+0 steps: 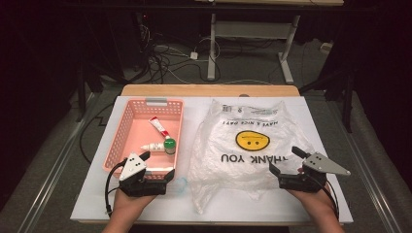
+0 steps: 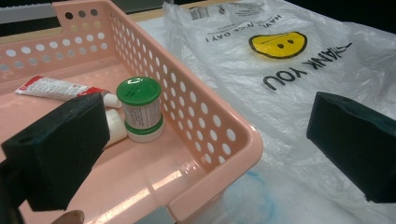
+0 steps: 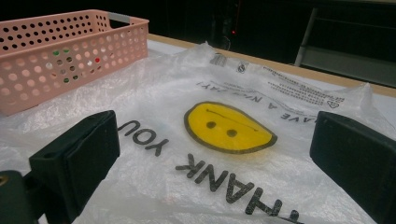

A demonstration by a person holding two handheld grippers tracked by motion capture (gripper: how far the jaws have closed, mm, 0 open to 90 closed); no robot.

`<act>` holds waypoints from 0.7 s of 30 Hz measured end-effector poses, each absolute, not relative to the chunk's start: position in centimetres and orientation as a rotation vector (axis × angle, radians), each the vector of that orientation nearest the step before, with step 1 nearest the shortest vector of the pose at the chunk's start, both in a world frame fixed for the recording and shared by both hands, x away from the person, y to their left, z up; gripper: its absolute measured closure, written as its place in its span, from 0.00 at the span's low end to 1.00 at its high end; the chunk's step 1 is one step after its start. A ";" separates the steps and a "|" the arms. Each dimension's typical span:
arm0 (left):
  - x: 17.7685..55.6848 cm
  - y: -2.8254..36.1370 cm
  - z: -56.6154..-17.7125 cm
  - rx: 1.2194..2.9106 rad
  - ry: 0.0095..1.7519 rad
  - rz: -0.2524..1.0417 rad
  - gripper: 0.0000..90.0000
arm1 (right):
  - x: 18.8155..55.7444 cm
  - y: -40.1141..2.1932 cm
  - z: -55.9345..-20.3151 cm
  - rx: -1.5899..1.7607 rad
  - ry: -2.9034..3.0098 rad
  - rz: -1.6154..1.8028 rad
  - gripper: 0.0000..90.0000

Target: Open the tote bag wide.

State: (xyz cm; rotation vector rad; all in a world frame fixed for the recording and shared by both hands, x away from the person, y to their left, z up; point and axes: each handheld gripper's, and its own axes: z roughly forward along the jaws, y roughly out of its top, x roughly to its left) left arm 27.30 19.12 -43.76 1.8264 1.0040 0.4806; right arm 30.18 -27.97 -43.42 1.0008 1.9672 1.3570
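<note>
The desk (image 1: 97, 204) is carrying everything, covered with a white sheet. On its right half a thin plastic bag (image 1: 243, 160) with a yellow smiling face is lying flat and wrinkled, its mouth probably towards the person, so that things can be slid in from the near side. Just beside it, on the left, a pink basket (image 1: 121, 131) is standing; its holed walls are keeping three small things together: a red-and-white tube (image 1: 159, 127), a white bottle (image 1: 154, 146) lying down and a green-capped jar (image 1: 169, 145) standing upright in the near right corner.

The left tongs (image 1: 148, 177) are hanging over the basket's near rim, jaws wide apart and holding nothing, seemingly ready to pick up an item. The right tongs (image 1: 286, 167) are hovering over the bag's near right part, also fully open and empty, probably waiting to lift its edge.
</note>
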 end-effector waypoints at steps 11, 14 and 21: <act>27.4 19.0 -43.7 1.823 0.999 0.484 0.00 | 30.2 -28.9 -43.0 1.031 1.967 1.337 0.04; 27.4 19.1 -43.7 1.819 1.001 0.482 0.00 | 30.4 -30.0 -42.8 1.058 1.956 1.310 0.06; 27.6 19.0 -43.8 1.823 1.006 0.478 0.00 | 31.2 -33.2 -43.3 1.172 1.919 1.214 0.19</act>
